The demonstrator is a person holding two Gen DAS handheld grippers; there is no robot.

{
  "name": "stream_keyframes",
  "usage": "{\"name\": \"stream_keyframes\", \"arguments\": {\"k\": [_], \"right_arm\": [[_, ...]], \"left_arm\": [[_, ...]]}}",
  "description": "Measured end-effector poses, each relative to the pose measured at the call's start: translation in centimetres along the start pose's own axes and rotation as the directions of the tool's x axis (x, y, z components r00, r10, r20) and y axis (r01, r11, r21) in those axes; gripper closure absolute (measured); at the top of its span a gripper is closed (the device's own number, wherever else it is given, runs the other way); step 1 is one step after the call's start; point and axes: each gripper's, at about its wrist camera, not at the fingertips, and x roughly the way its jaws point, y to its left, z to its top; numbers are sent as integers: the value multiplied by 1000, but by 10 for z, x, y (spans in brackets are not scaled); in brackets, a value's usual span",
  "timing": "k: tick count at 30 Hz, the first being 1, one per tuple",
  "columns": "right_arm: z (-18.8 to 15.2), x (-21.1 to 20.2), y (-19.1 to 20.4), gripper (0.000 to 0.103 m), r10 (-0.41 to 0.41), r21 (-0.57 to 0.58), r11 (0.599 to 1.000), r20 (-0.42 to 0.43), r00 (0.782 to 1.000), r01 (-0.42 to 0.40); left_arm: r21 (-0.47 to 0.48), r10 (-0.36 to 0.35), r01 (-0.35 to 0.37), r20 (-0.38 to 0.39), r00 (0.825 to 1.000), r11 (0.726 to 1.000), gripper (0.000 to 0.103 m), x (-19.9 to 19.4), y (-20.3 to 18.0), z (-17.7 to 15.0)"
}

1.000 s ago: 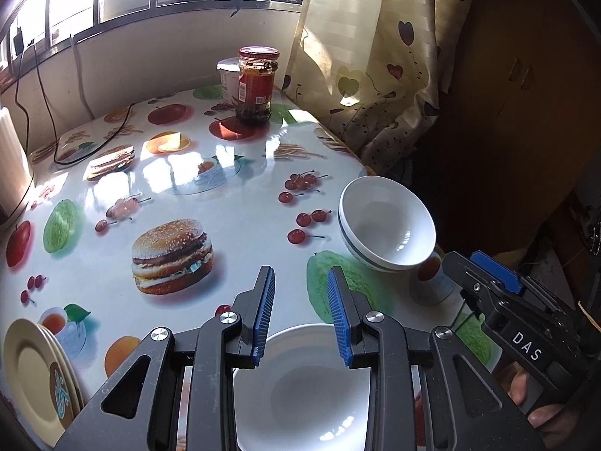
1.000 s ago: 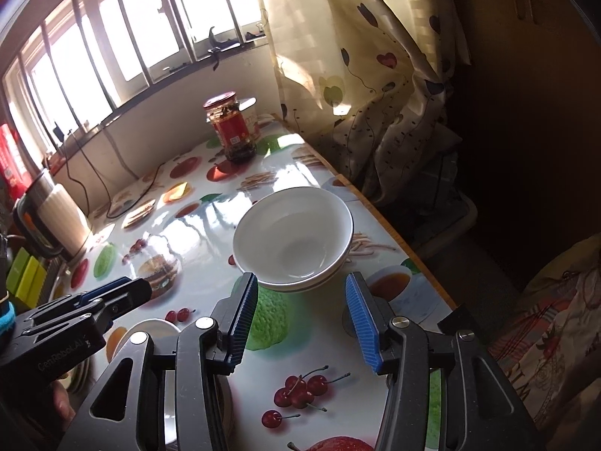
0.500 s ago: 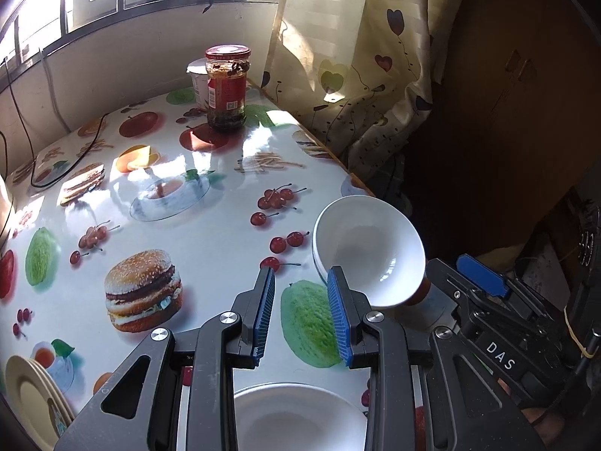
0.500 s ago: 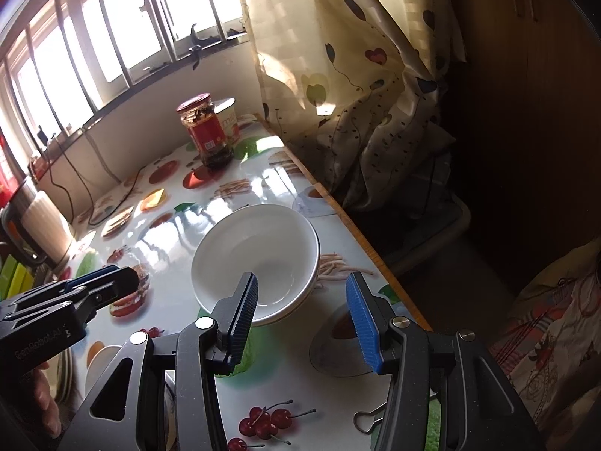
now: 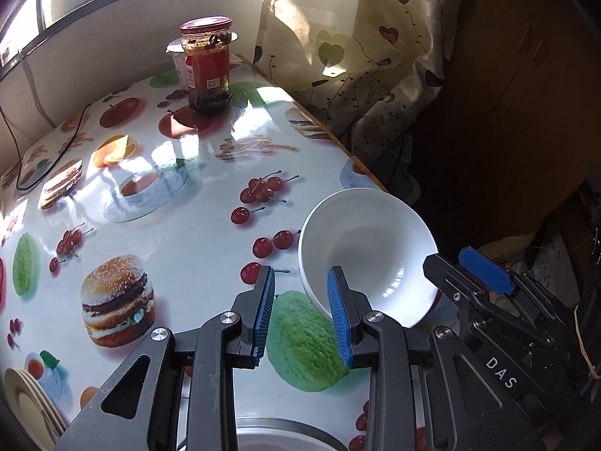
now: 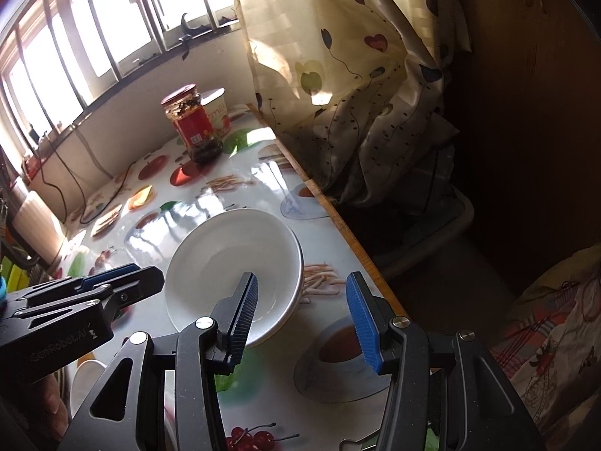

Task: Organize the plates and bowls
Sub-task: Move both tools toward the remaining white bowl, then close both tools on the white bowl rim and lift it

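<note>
Both grippers have advanced toward the stacked white bowls (image 6: 233, 263) near the table's (image 5: 180, 248) right edge, the left gripper (image 5: 302, 314) and right gripper (image 6: 302, 317) each hovering with jaws apart, empty, straddling the rim.

- A lived-in home, most likely a dining corner of a kitchen.
- The counter (image 5: 210, 248) wears a glossy cloth printed with burgers, cherries, apples and teacups.
- At its far end stands a red-lidded jar (image 5: 207, 64) of preserved food, a white tub (image 6: 218, 112) just behind it.
- Beyond the jar runs a barred window (image 6: 112, 30); beside the jar hangs a heart-patterned curtain (image 5: 357, 56).
- White bowls (image 6: 234, 270) sit near the counter's curtain-side edge.
</note>
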Motion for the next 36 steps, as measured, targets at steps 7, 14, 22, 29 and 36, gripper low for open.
{"name": "stream_keyframes", "arguments": {"k": [7,14,22,29,36], "right_arm": [[1,13,-4,54,8,2,1000,-25,1000,-8],[3,23,-1,55,21,-16,1000,-37,999,-21],[5,28,1,73,28,-35,999,-42,999,-30],[4,31,4,83,32,-46,998,-51,998,-34],[4,32,6,86,28,-52,998,-48,998,-31]], "left_arm": [[9,14,-14,-28,999,1000,73,12,-4,4],[1,21,-20,-53,998,1000,73,21,-6,4],[-9,22,-22,-58,998,1000,75,26,-7,4],[-16,21,-22,-66,998,1000,84,29,-6,4],[-11,21,-22,-58,998,1000,88,29,-7,3]]}}
